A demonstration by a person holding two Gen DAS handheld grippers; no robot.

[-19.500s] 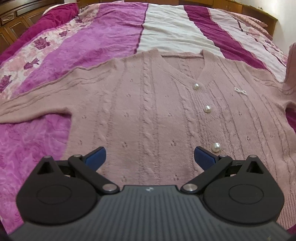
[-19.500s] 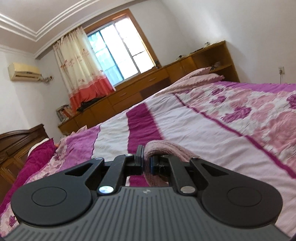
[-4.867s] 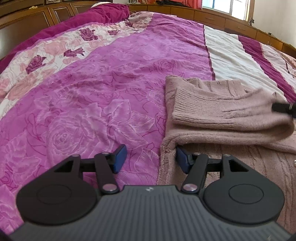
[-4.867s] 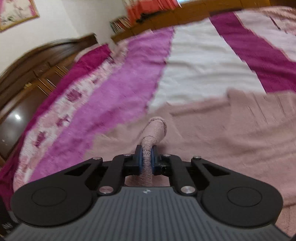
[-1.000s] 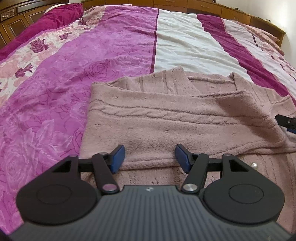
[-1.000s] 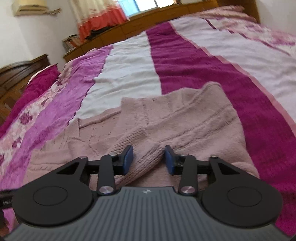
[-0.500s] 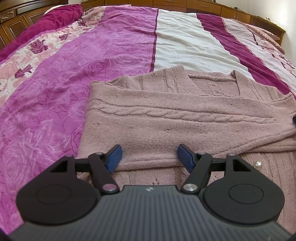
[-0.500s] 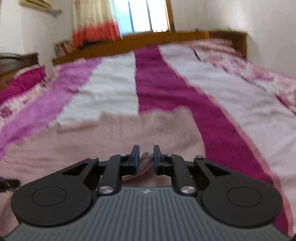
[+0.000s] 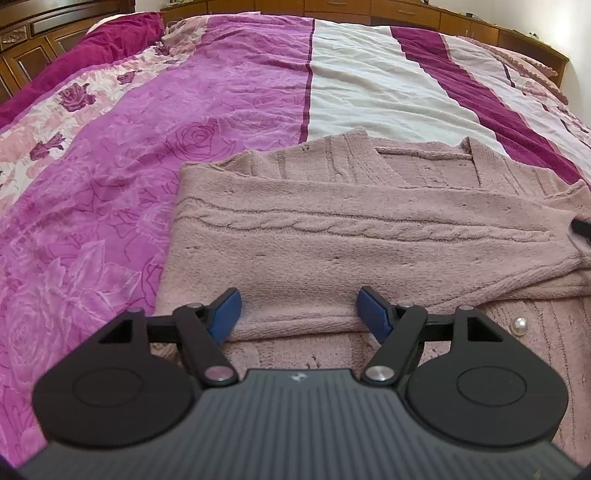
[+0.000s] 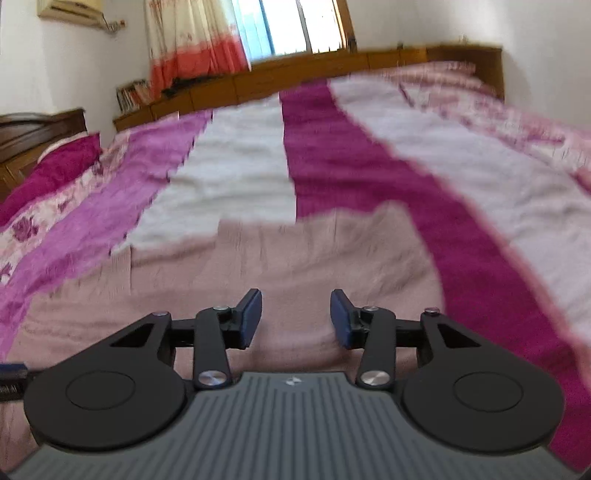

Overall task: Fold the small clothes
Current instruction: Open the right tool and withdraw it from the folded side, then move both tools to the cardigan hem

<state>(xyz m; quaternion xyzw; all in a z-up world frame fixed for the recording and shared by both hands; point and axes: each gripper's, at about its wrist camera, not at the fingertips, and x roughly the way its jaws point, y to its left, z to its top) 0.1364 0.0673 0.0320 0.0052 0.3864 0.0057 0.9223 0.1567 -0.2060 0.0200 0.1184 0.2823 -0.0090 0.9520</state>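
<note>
Mostly sharp left view; right view blurred; both tongs, left tongs [image 9: 297, 314] and right tongs [image 10: 295, 317], just opening, empty over cardigan [image 9: 351, 251]

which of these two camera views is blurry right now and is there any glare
Right wrist view: motion-blurred across the bedspread and pink cardigan, with the window blown out. Left wrist view: sharp, evenly lit, no glare; fisheye bending at the edges.

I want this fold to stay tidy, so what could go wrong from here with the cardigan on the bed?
The folded sleeve lies loose across the pink cardigan; dragging the open left gripper could pull it askew. The right gripper, jaws just opened and empty, could snag the knit. The pearl button may catch.
</note>
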